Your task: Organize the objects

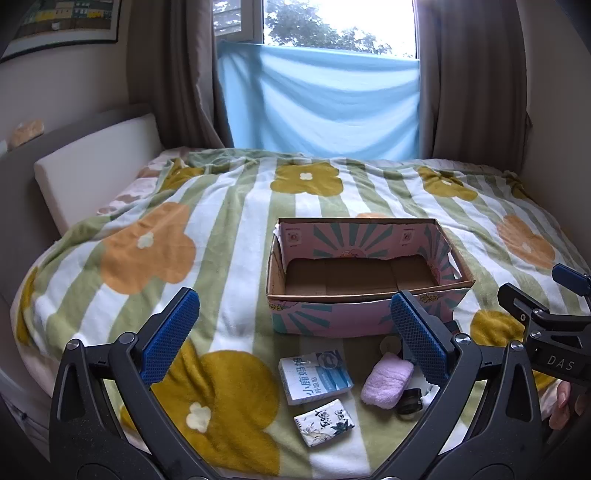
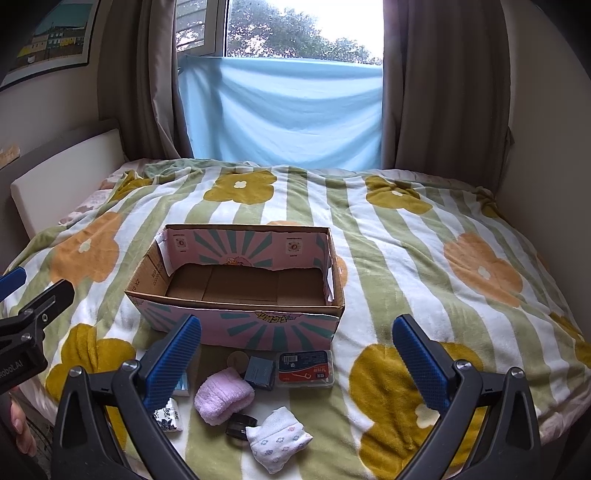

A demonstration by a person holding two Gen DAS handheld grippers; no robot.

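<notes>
Box (image 2: 236, 295) sits mid-bed on the blanket (image 2: 424, 258), open top, nothing in it. Window (image 2: 295, 29) & curtains (image 2: 443, 92) behind bed; headboard (image 2: 62, 173) on left side. Small stuff lies in front of box, nearer cam: flat case (image 2: 306, 369) just before box's right part, small box (image 2: 259, 372) touching its left, round disc (image 2: 238, 360) left of that. Rolled towel (image 2: 223, 400) nearer still; clip (image 2: 239, 424) betw towel & folded sock (image 2: 277, 439). Tissue packs (image 1: 315, 376) (image 1: 324, 421) left of towel, one behind other.
</notes>
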